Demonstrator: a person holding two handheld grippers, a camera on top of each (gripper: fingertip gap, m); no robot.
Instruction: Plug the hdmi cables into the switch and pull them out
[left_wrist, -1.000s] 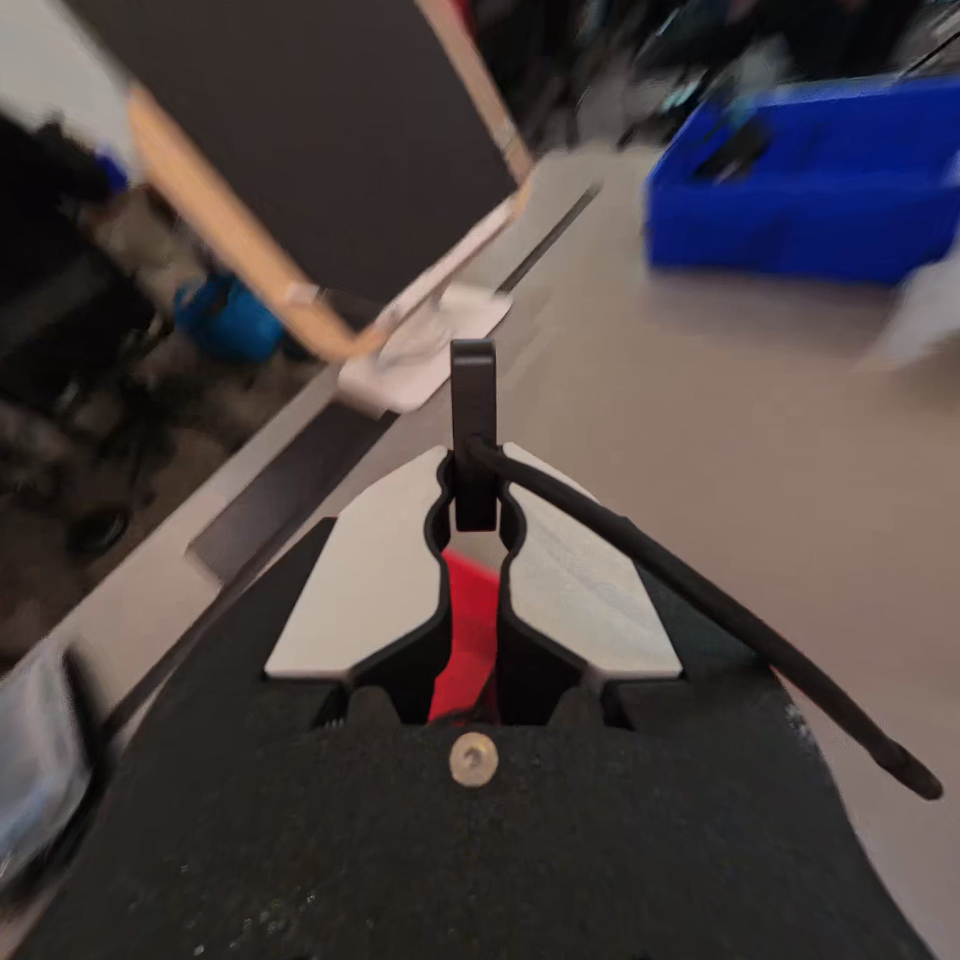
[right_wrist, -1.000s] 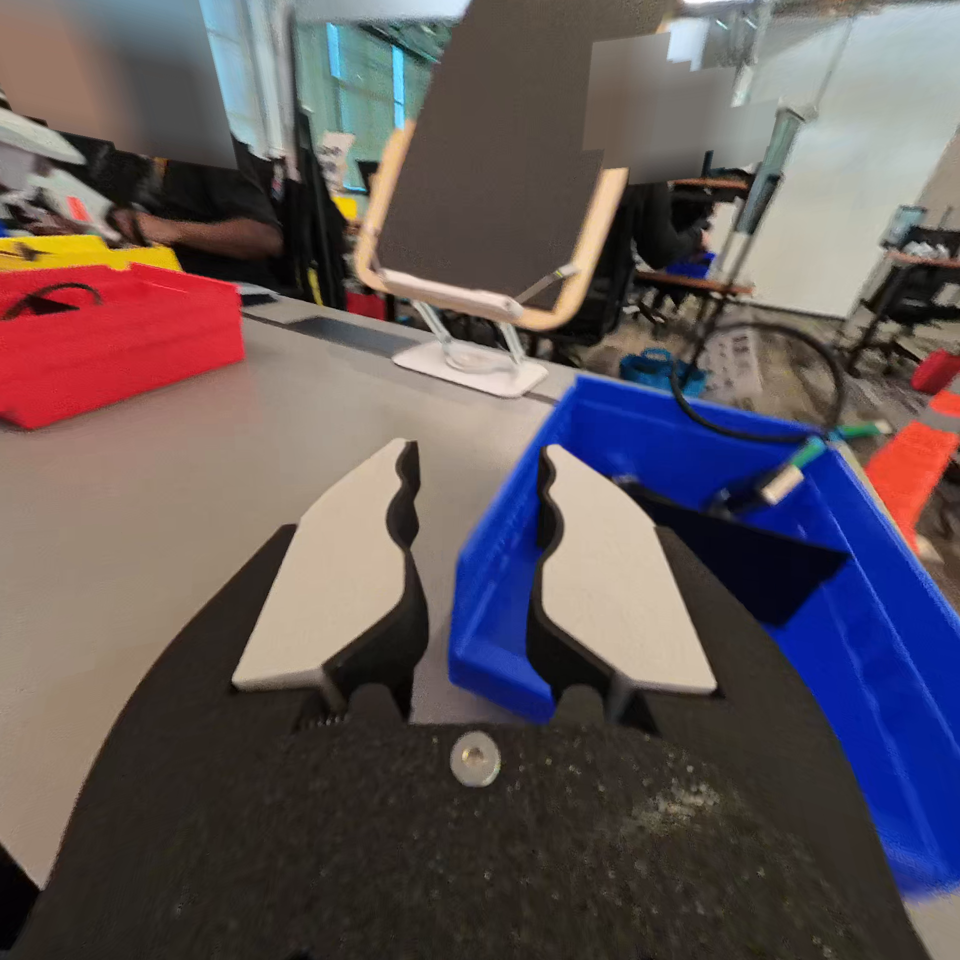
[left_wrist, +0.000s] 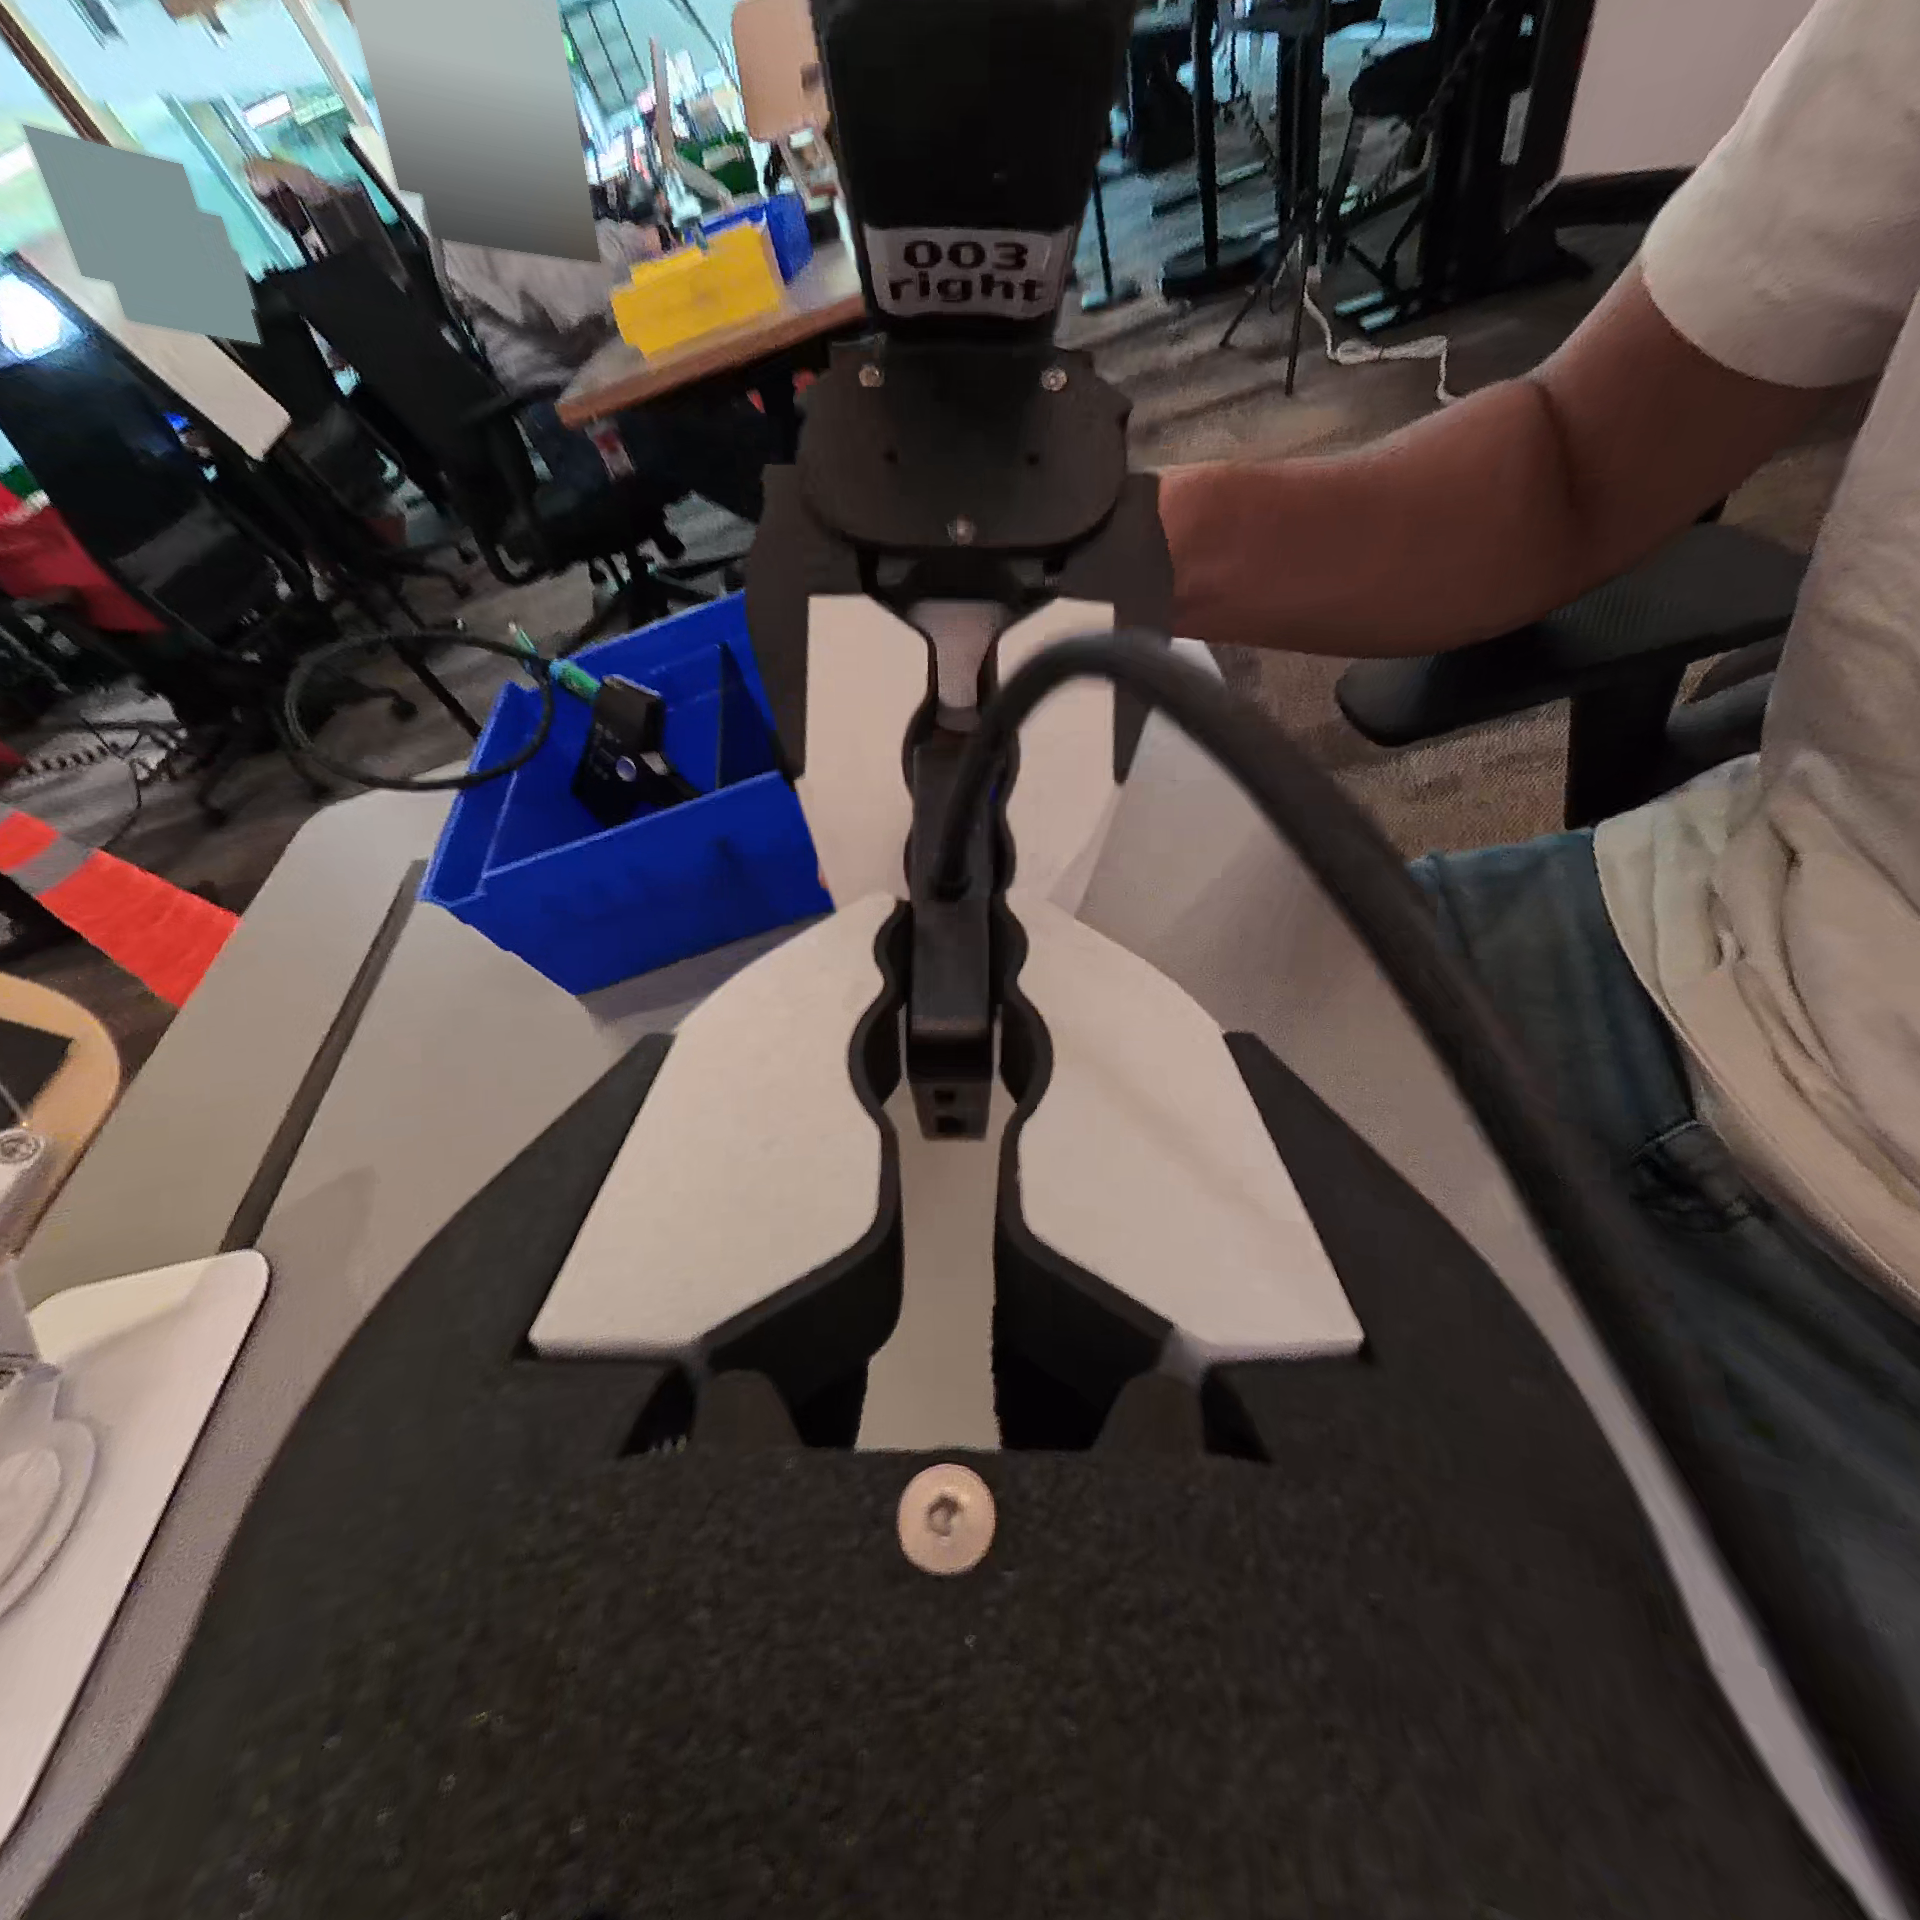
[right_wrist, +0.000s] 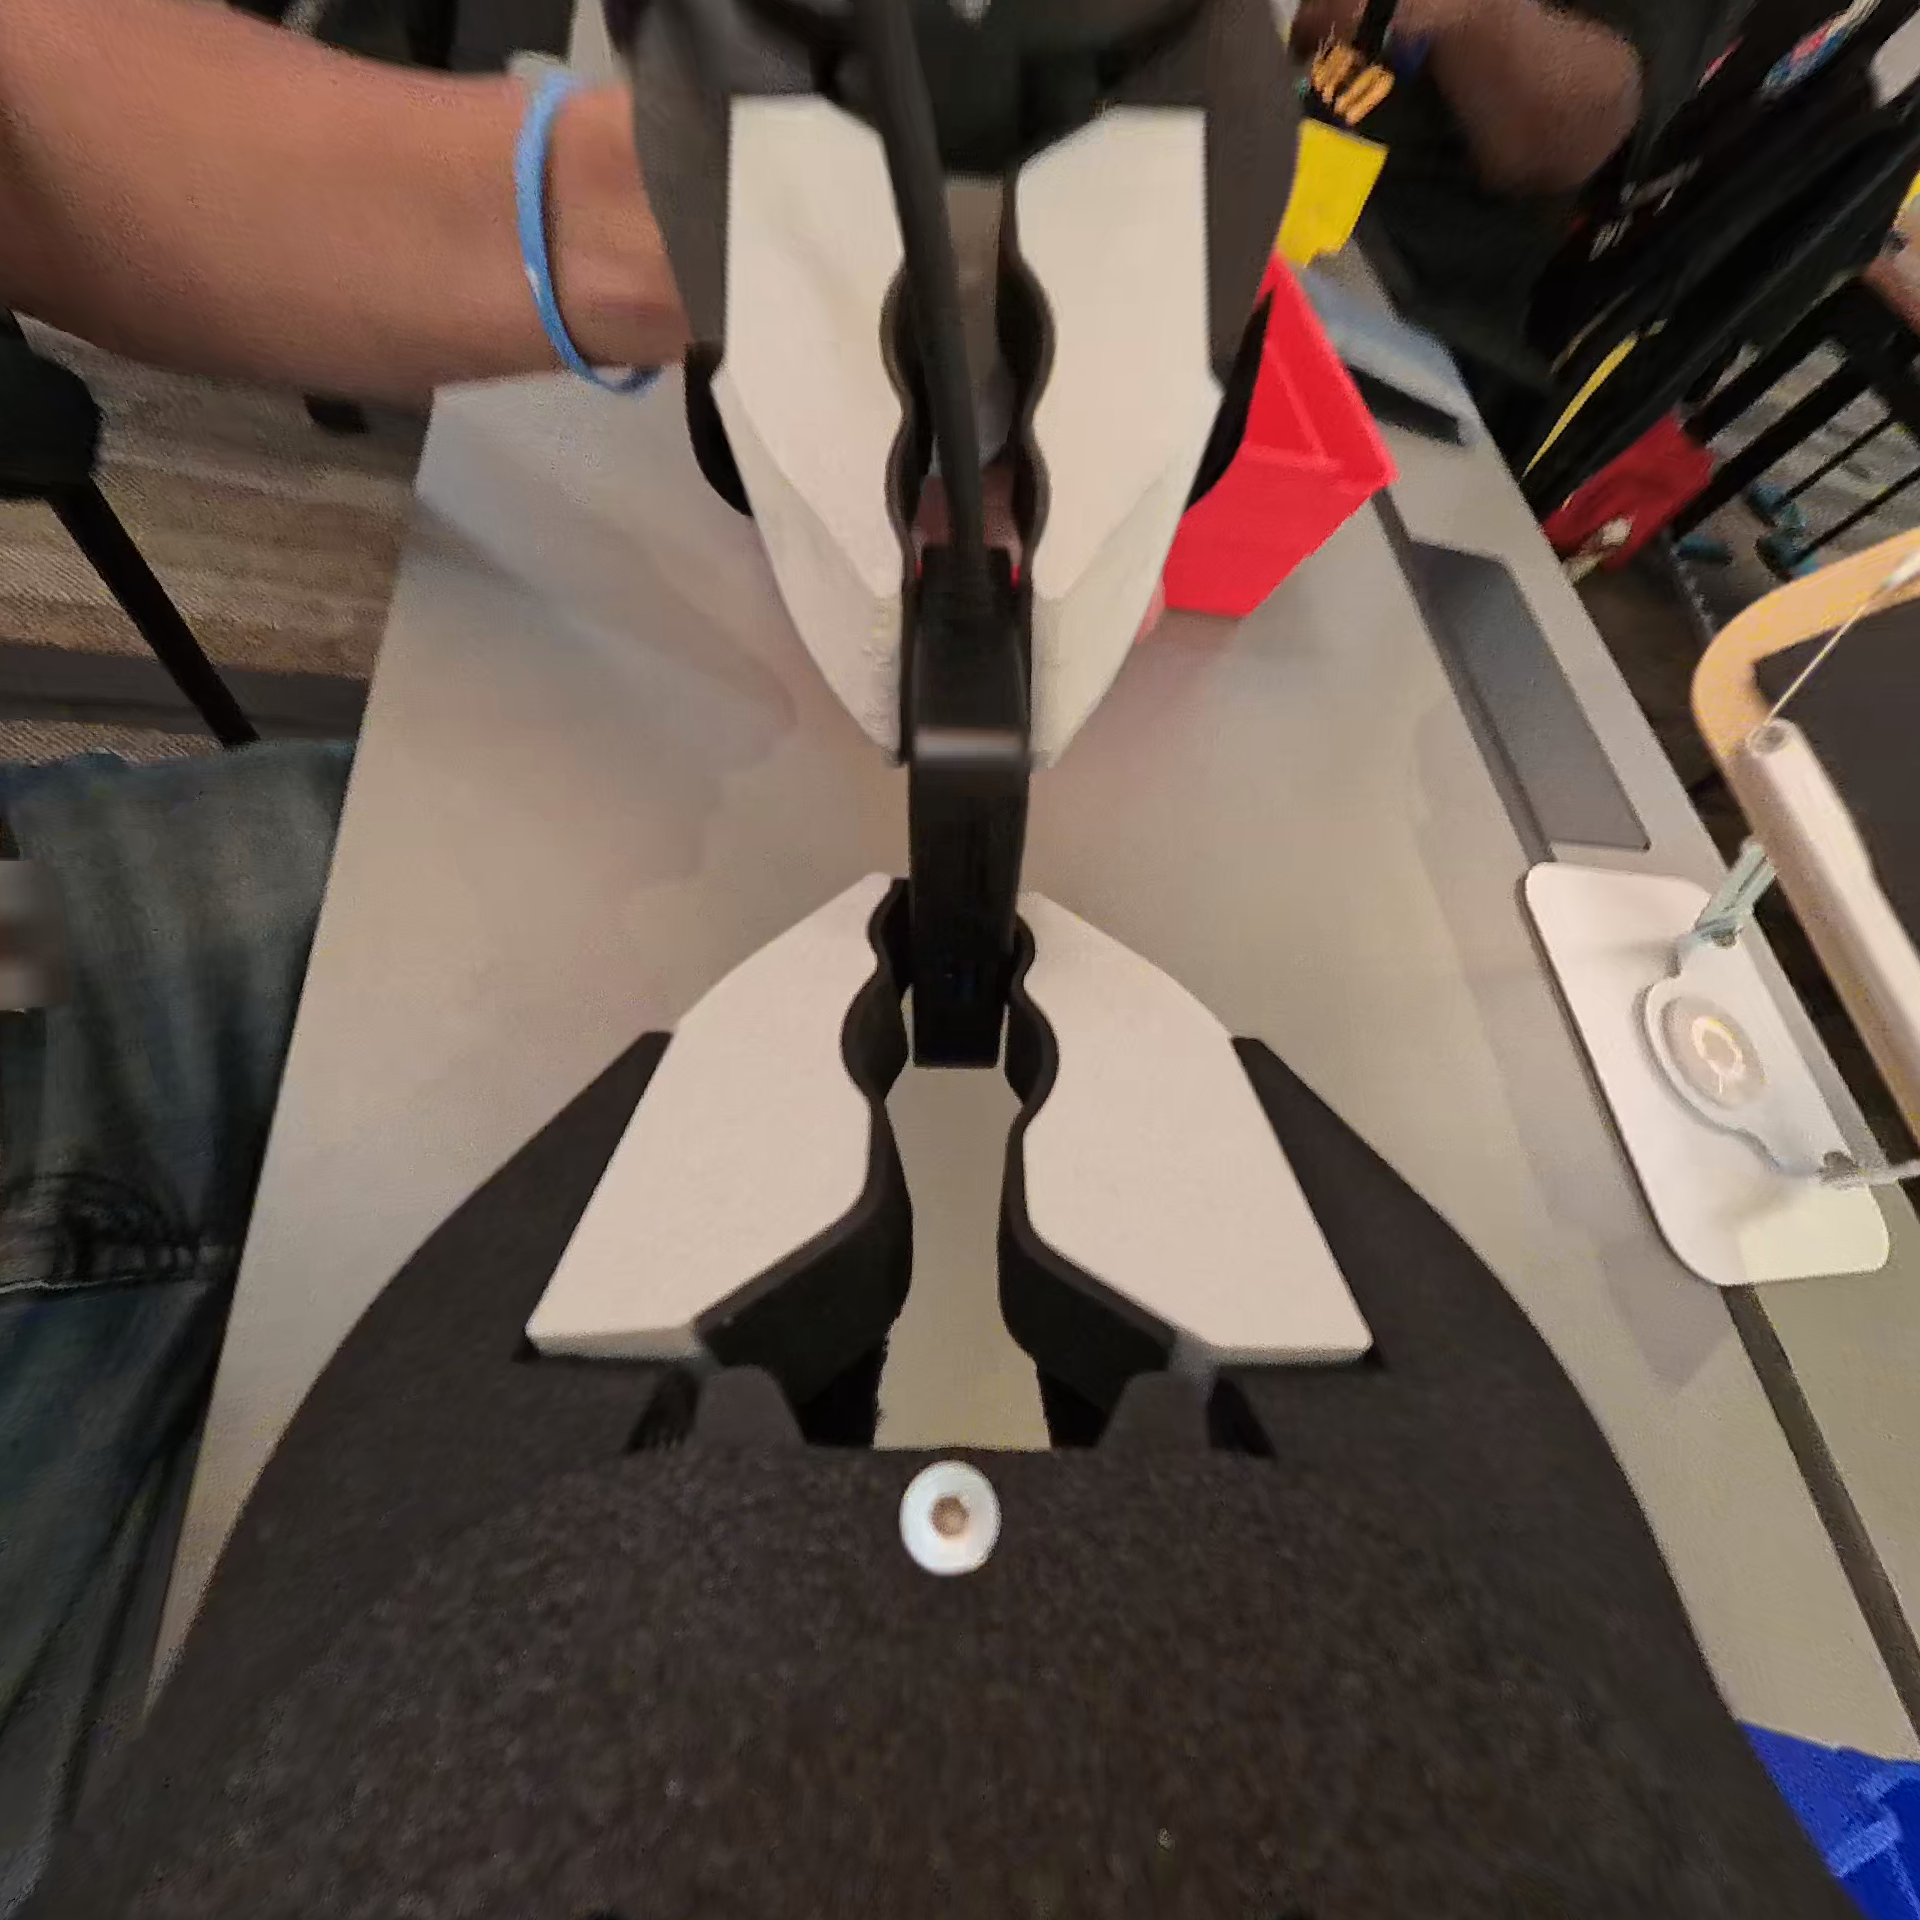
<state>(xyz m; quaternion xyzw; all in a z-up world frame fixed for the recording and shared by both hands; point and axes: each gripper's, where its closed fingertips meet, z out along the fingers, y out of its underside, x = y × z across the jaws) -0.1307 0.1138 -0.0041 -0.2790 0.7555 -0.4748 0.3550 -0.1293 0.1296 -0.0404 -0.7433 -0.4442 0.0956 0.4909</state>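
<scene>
We've got both grippers clamped, left on the plug, right seemingly on the switch; let's push straight.

Over the middle of the flat grey table my left gripper and right gripper meet tip to tip, with the black HDMI cable plug and the small black switch block between them. At one end of the table sits the blue plastic bin, with a small black box in it. At the other end is the red plastic bin. The flat white stand base lies on the table's far edge.
</scene>
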